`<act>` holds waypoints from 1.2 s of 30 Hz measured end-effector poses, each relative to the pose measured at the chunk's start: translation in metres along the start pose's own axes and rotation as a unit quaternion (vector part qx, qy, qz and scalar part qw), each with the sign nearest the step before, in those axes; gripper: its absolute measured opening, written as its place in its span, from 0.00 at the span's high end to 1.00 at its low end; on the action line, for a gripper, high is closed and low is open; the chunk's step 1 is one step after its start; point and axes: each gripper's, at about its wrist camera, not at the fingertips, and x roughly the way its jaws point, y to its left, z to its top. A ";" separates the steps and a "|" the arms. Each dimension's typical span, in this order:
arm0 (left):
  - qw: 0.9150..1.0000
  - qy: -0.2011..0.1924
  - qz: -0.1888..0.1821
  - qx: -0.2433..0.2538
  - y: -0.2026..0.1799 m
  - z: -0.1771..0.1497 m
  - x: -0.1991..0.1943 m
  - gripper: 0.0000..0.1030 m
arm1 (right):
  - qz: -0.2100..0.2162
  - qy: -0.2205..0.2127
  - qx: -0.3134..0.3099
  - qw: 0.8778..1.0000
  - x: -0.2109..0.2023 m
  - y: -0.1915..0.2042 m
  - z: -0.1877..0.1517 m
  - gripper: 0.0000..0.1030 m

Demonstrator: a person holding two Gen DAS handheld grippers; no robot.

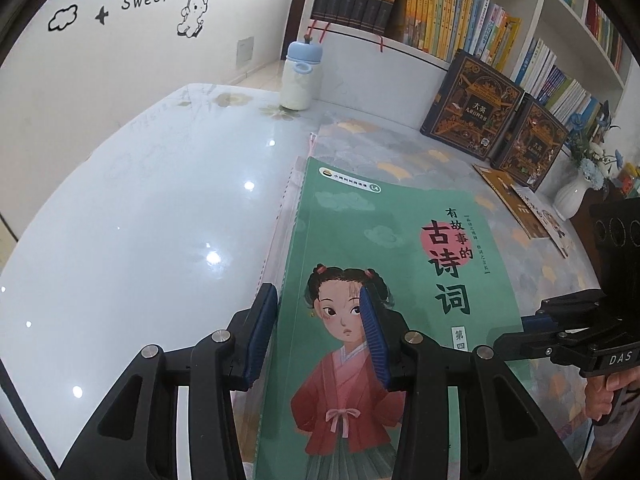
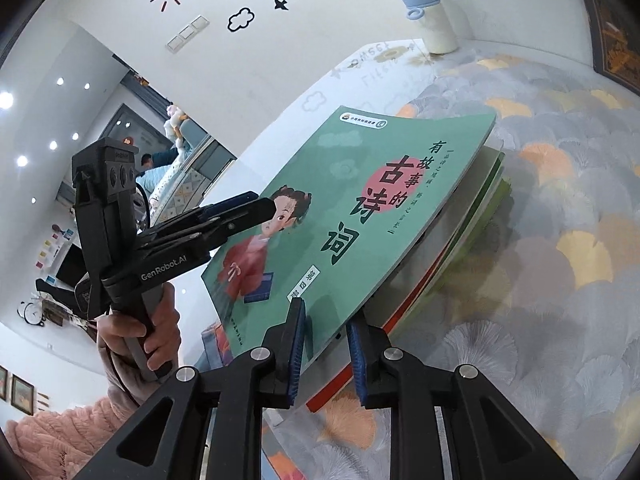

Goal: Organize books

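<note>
A green book (image 1: pixel 380 240) with a girl in a red robe on its cover tops a stack of books (image 1: pixel 286 208) on the patterned mat. My left gripper (image 1: pixel 318 336) straddles its spine edge. One pad (image 1: pixel 262 336) is beside the spine and the other stands over the girl's face, with slack showing, so it is open. In the right wrist view the green book (image 2: pixel 352 200) sits tilted above the stack (image 2: pixel 472 216). My right gripper (image 2: pixel 326 348) is shut on its near corner. The left gripper (image 2: pixel 264 204) shows at the book's far side, and the right gripper (image 1: pixel 532 328) at its right edge.
A white bottle with a blue cap (image 1: pixel 300 76) stands at the back of the glossy table. Two dark ornate books (image 1: pixel 472 104) lean against the full bookshelf (image 1: pixel 452 16). Thin books (image 1: pixel 516 200) lie flat beside a white vase (image 1: pixel 572 196). A person's hand (image 2: pixel 160 328) grips the left handle.
</note>
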 end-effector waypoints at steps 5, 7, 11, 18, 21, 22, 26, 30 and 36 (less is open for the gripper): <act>1.000 -0.007 0.022 -0.021 0.003 0.003 -0.006 0.60 | 0.013 0.009 0.005 1.000 -0.004 0.001 -0.006 0.69; 0.999 -0.022 0.041 -0.026 0.002 0.006 -0.013 0.58 | 0.029 0.008 0.009 1.000 -0.008 0.002 -0.008 0.53; 0.996 -0.051 0.064 -0.029 -0.007 0.022 -0.031 0.48 | 0.023 -0.016 0.012 1.000 -0.027 -0.008 -0.011 0.19; 0.998 -0.064 0.002 -0.006 -0.068 0.060 -0.040 0.46 | 0.021 -0.076 0.057 0.995 -0.097 -0.050 -0.022 0.19; 0.996 -0.078 -0.030 0.017 -0.117 0.080 -0.039 0.42 | -0.004 -0.122 0.059 0.991 -0.150 -0.064 -0.029 0.19; 0.996 -0.080 -0.037 0.022 -0.131 0.084 -0.038 0.42 | -0.018 -0.138 0.062 0.988 -0.168 -0.071 -0.032 0.19; 0.992 -0.072 -0.094 0.037 -0.208 0.106 -0.010 0.42 | -0.072 -0.197 0.086 0.974 -0.249 -0.124 -0.046 0.19; 0.989 -0.063 -0.122 0.053 -0.284 0.112 0.035 0.42 | -0.117 -0.248 0.158 0.948 -0.315 -0.215 -0.061 0.21; 0.988 -0.009 -0.130 0.078 -0.385 0.098 0.119 0.44 | -0.148 -0.258 0.242 0.924 -0.356 -0.335 -0.074 0.28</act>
